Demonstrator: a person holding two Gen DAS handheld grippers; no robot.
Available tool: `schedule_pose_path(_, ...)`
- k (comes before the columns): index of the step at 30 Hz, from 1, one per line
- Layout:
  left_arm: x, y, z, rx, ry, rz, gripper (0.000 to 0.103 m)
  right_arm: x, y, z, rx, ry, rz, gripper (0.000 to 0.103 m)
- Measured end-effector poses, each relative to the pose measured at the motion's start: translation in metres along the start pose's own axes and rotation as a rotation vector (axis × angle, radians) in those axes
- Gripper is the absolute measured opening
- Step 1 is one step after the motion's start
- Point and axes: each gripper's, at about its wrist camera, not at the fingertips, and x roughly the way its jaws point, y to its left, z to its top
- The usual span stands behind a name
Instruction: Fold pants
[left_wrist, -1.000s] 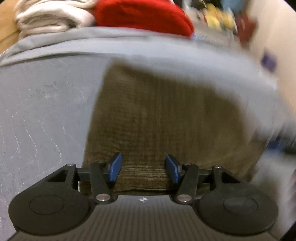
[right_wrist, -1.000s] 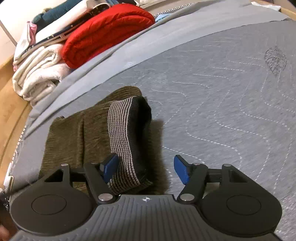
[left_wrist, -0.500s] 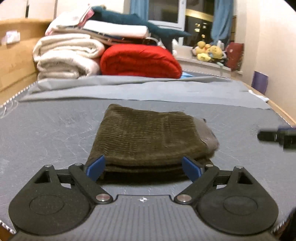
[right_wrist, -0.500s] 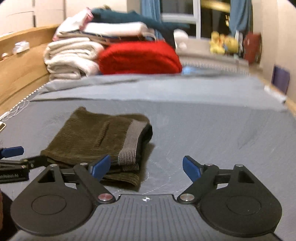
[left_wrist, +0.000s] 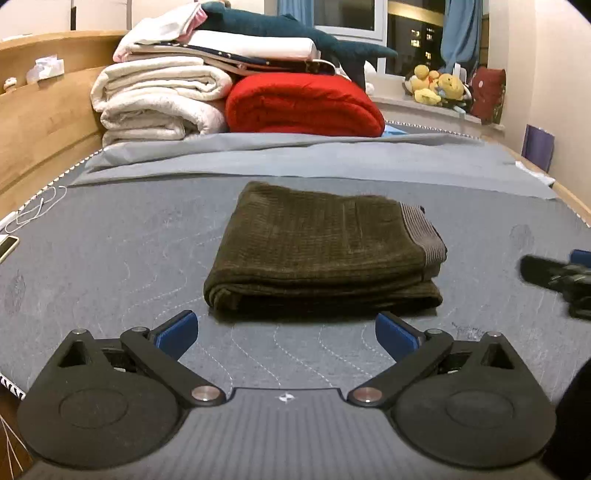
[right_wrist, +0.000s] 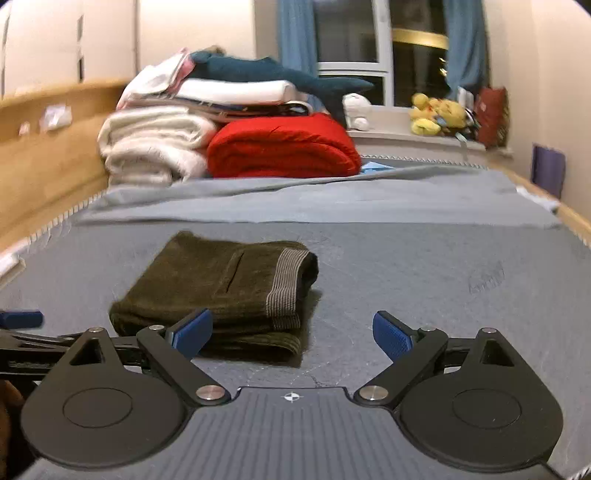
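The dark olive corduroy pants (left_wrist: 317, 251) lie folded in a compact rectangle on the grey mattress (left_wrist: 110, 251), with the striped waistband (left_wrist: 424, 236) on the right end. My left gripper (left_wrist: 286, 332) is open and empty, just in front of the pants and apart from them. My right gripper (right_wrist: 291, 334) is open and empty, in front of and to the right of the pants (right_wrist: 218, 288). The right gripper also shows at the right edge of the left wrist view (left_wrist: 557, 277); the left gripper's tip shows at the left edge of the right wrist view (right_wrist: 22, 319).
Folded white blankets (left_wrist: 159, 99) and a red quilt (left_wrist: 303, 105) are stacked at the far end of the bed. A wooden bed frame (left_wrist: 40, 122) runs along the left. A lighter grey sheet (left_wrist: 295, 158) lies behind the pants. Plush toys (left_wrist: 436, 86) sit on the windowsill.
Both grippers let go of the pants, opened wide, and pulled back and up to a level view. The pants now lie folded on the mattress.
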Motion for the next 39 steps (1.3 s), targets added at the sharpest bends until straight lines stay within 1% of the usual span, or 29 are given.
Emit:
schedule_pose_path(3,0.004,0.003,0.0,-0.014,-0.014,0.021,0.102,0.016,0.01,-0.006,-0.026,0.038,0.015,0.094)
schedule_pose_path(6,0.013,0.007,0.0,-0.062,0.004,0.039,0.102,0.024,0.018,-0.01,-0.077,0.043,0.023,0.094)
schedule_pose_path(9,0.022,0.003,0.002,-0.075,0.016,0.061,0.102,0.027,0.02,-0.018,-0.112,0.062,0.028,0.094)
schedule_pose_path(13,0.028,-0.008,0.001,-0.032,-0.003,0.07,0.102,0.025,0.012,-0.017,-0.088,0.061,0.034,0.094)
schedule_pose_path(15,0.031,-0.01,0.0,-0.017,0.003,0.068,0.102,0.026,0.007,-0.016,-0.062,0.065,0.029,0.094)
schedule_pose_path(20,0.035,-0.004,-0.001,-0.043,0.016,0.077,0.102,0.031,-0.003,-0.014,0.006,0.077,0.028,0.094)
schedule_pose_path(24,0.039,-0.003,-0.001,-0.048,0.033,0.078,0.102,0.033,0.0,-0.015,0.009,0.082,0.035,0.094)
schedule_pose_path(39,0.039,-0.003,-0.002,-0.061,0.035,0.075,0.102,0.036,0.002,-0.016,0.004,0.085,0.041,0.094)
